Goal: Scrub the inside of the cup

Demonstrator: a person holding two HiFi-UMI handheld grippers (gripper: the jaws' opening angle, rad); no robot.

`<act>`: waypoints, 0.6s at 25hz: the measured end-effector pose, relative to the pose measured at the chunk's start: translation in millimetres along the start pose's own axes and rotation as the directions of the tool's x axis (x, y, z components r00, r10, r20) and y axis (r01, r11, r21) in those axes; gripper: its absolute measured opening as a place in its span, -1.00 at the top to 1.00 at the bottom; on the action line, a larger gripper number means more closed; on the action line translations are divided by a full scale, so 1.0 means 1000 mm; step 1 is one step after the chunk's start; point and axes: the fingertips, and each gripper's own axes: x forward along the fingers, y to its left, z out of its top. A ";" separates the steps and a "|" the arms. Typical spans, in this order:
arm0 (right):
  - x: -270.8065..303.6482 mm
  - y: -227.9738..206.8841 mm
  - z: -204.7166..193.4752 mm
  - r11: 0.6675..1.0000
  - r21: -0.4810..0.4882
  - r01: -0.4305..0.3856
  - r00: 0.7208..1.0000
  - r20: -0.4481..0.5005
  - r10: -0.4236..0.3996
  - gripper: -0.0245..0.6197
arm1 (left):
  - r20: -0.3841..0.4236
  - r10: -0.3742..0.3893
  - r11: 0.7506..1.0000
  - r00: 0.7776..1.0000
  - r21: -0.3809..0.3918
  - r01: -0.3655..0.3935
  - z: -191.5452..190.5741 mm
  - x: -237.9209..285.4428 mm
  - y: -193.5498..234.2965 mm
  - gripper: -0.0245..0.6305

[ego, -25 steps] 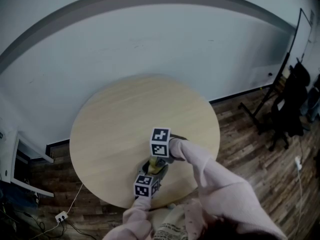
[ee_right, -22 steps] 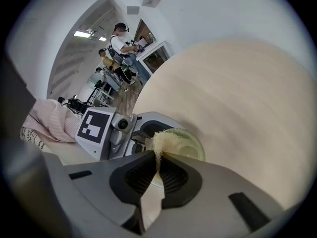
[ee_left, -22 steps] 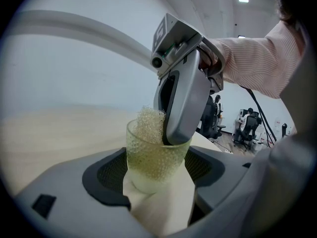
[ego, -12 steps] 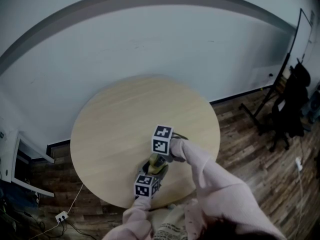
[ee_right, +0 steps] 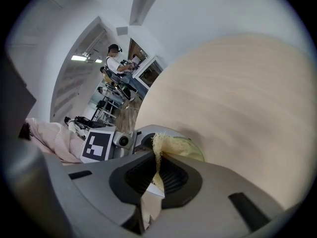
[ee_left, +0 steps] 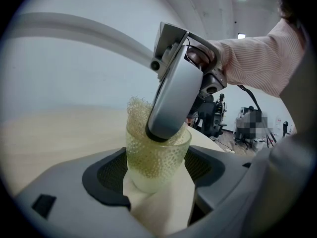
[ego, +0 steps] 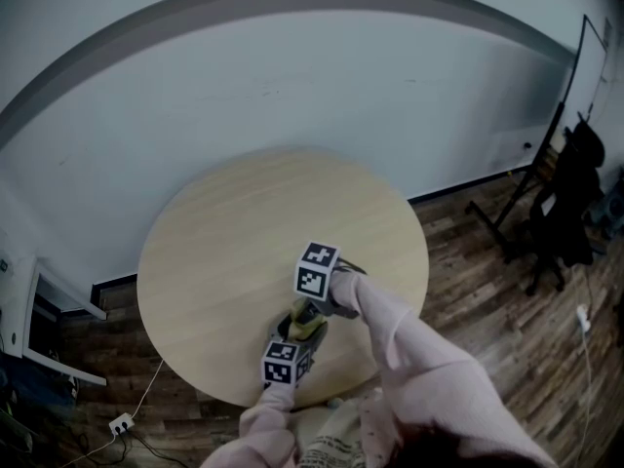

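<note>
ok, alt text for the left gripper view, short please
The left gripper clamps a clear, dimpled cup while the right gripper, shut on a yellowish mesh scrubber, reaches into it from above. Behind are a pale wooden table and a pink sleeve.

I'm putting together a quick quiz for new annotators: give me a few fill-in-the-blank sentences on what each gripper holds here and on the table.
1. The left gripper is shut on a clear ____.
2. The right gripper is shut on a yellow ____.
3. The wooden table below both of them is ____ in shape.

Missing words: cup; sponge; round.
</note>
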 end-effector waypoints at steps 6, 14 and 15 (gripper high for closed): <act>0.000 0.000 0.004 1.000 0.029 -0.002 1.000 0.031 0.001 0.83 | -0.014 0.003 1.000 1.000 0.000 -0.003 -0.004 0.000 -0.002 -0.18; -0.003 -0.003 0.011 0.995 0.096 -0.011 0.995 0.105 0.001 0.83 | -0.011 0.003 1.000 1.000 0.004 -0.003 -0.002 0.000 -0.001 -0.17; -0.004 -0.004 0.012 0.994 0.107 -0.011 0.993 0.115 -0.002 0.83 | -0.011 0.003 1.000 1.000 0.004 -0.003 -0.003 -0.001 -0.001 -0.17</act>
